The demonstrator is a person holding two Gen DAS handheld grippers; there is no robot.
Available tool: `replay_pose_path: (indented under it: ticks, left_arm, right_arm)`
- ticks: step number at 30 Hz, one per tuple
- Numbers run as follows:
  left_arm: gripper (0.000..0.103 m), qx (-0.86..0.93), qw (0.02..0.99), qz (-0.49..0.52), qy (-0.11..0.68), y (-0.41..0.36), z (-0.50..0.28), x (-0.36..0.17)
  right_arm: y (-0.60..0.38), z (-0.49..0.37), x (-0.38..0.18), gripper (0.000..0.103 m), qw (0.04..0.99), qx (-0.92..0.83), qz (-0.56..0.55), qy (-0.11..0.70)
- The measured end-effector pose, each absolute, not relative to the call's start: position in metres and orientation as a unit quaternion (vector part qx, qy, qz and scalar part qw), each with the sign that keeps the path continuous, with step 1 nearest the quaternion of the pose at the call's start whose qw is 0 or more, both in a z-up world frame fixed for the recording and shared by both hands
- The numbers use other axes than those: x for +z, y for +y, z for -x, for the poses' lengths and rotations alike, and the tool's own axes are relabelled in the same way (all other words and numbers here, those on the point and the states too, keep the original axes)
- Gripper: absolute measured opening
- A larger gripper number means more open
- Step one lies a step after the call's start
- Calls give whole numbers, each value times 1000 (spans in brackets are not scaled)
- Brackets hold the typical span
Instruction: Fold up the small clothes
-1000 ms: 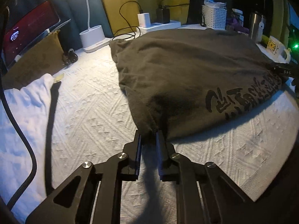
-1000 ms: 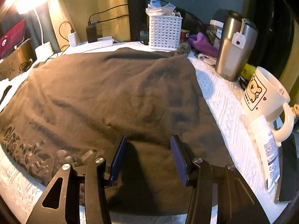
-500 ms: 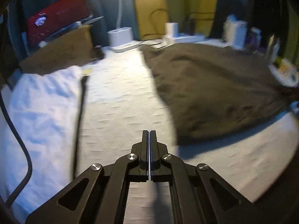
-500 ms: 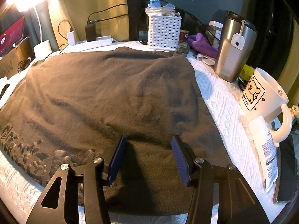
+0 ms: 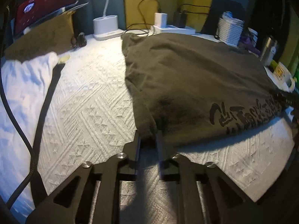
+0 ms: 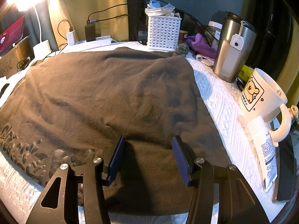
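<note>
Two grippers worked at the near edge of a dark brown garment [image 6: 104, 97] spread flat on a white textured cloth [image 5: 89, 100] over the table. The left gripper [image 5: 148, 140] had its jaws nearly closed, having just been opening a little, with the garment's near left corner bunched between them. The right gripper [image 6: 147, 153] stood with jaws apart over the garment's near right part, its blue pads [image 6: 180, 156] clamping nothing. Clutter ringed the cloth: a white mug [image 6: 261, 97] and a steel tumbler [image 6: 233, 46] close to the garment's right edge, a white basket [image 6: 163, 31] and a power strip [image 6: 93, 42] behind it, and a white fabric pile [image 5: 24, 82] with a black strap [image 5: 46, 100] well to the left.
</note>
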State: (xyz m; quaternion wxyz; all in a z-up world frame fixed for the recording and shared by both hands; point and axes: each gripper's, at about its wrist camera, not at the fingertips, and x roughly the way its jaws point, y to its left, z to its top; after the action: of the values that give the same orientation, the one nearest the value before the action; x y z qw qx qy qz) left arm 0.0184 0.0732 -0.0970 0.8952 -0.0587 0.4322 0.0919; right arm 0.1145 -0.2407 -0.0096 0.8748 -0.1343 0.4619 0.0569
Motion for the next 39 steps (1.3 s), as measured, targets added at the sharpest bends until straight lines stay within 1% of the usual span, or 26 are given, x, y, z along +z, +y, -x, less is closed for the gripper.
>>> replay_pose_path:
  ticks: [2,8,12,14,18,22,27,31,39]
  left_arm:
    - [9,93,899,41,427,71,-17,-92]
    - [9,101,910,12,402,79,-10,-66]
    - [7,144,903,-30,404,85,-12,-67]
    - [5,169,896,-21,409,97,-9,-71]
    - [5,191,890,-1,413,117,-2,-76]
    - [6,131,898,41,419,102,-1,-72]
    - [6,87,892,46,442,71,-10,-84]
    - [6,99,883,58,454,71,-13,-96]
    - [6,140,883,50,445,80,-7,-92]
  right_arm:
    - [-241,-115,-10,55,875,57,133,462]
    - [-242,-115,-10,55,875,57,133,463]
    - [-242,-115,-10,55,875,57,132,462]
    - [-242,-115,-11,55,875,57,133,462]
    - [-242,-115,-11,55,875,57,132,463]
    - [-242,-115,-11,55,875,57,133,462]
    - [-242,-115,-11,55,875,58,132,463]
    - [-242,-115,-11,55,875,58,132,463]
    - [-242,-115,-11,55,875,57,132,463]
